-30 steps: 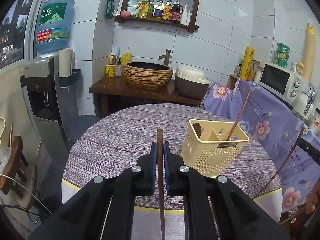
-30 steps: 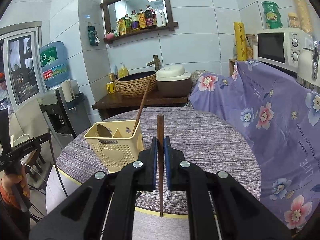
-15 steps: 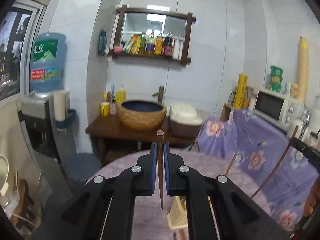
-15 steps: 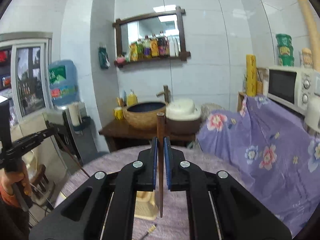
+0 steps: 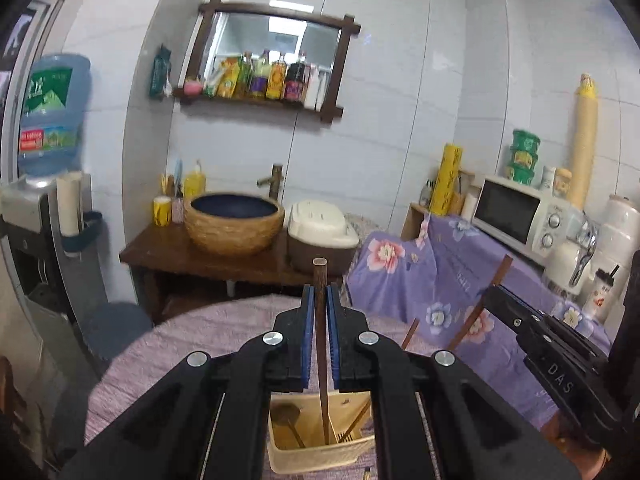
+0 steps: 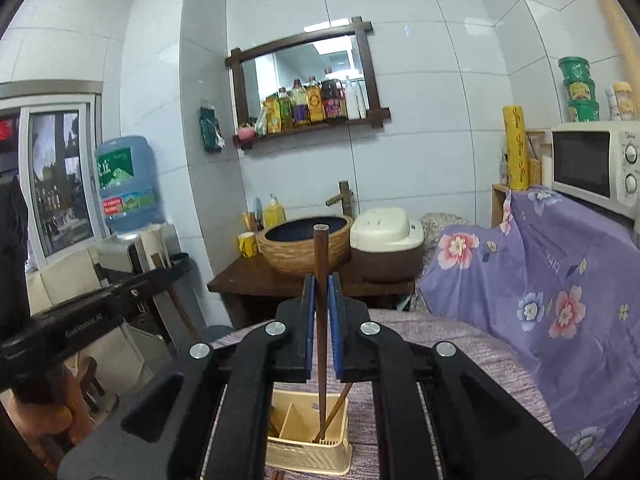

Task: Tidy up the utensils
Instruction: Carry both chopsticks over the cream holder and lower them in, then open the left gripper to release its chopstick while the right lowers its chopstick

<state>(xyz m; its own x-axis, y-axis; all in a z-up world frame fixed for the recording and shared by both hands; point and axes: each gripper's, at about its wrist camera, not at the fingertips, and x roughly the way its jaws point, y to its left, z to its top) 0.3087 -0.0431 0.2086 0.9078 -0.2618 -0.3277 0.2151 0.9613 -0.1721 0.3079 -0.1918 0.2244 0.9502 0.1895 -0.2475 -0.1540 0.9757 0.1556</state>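
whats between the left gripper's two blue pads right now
A dark wooden chopstick stands upright between the left gripper pads, clamped, its lower end over the cream utensil basket; the left wrist view shows it.

Round table (image 5: pixel 208 340) covered in a mottled purple-grey woven cloth, seen from above in both wrist views. Standing directly on that cloth: a cream-yellow perforated plastic utensil caddy (image 5: pixel 320 454) with inner dividers, close to the near edge. Beside the caddy's base, toward the near edge, a small dark sliver (image 6: pixel 276 474) on the cloth, too cropped to identify.
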